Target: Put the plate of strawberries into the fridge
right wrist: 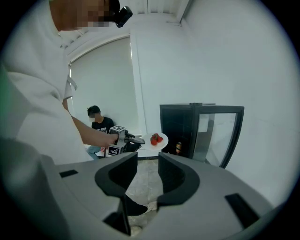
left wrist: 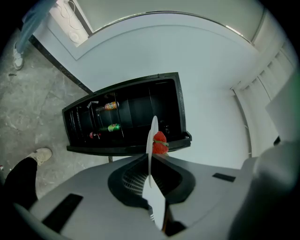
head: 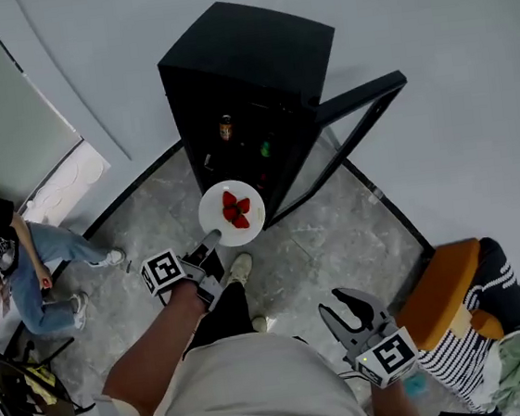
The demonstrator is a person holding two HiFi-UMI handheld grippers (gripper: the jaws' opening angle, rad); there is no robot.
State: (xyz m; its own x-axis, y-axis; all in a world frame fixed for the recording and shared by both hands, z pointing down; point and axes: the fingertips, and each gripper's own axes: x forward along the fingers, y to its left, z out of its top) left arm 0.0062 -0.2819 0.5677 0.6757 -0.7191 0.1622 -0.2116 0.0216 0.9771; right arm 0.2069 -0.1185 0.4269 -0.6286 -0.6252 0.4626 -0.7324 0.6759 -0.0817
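A white plate (head: 213,206) carrying several red strawberries (head: 235,210) hovers just in front of the open black fridge (head: 249,73). My left gripper (head: 211,240) is shut on the plate's near rim. In the left gripper view the plate (left wrist: 151,136) stands edge-on between the jaws, with the strawberries (left wrist: 160,142) to its right and the fridge (left wrist: 131,117) behind. The fridge door (head: 361,112) is swung open to the right. My right gripper (head: 350,306) hangs low at the right, open and empty, apart from everything. From the right gripper view, the plate (right wrist: 161,140) sits left of the fridge (right wrist: 180,129).
Bottles (left wrist: 108,106) lie on the fridge shelves. A seated person (head: 13,254) is at the left by the wall. An orange chair (head: 446,288) with striped cloth stands at the right. The wearer's shoe (head: 239,268) rests on the grey stone floor below the plate.
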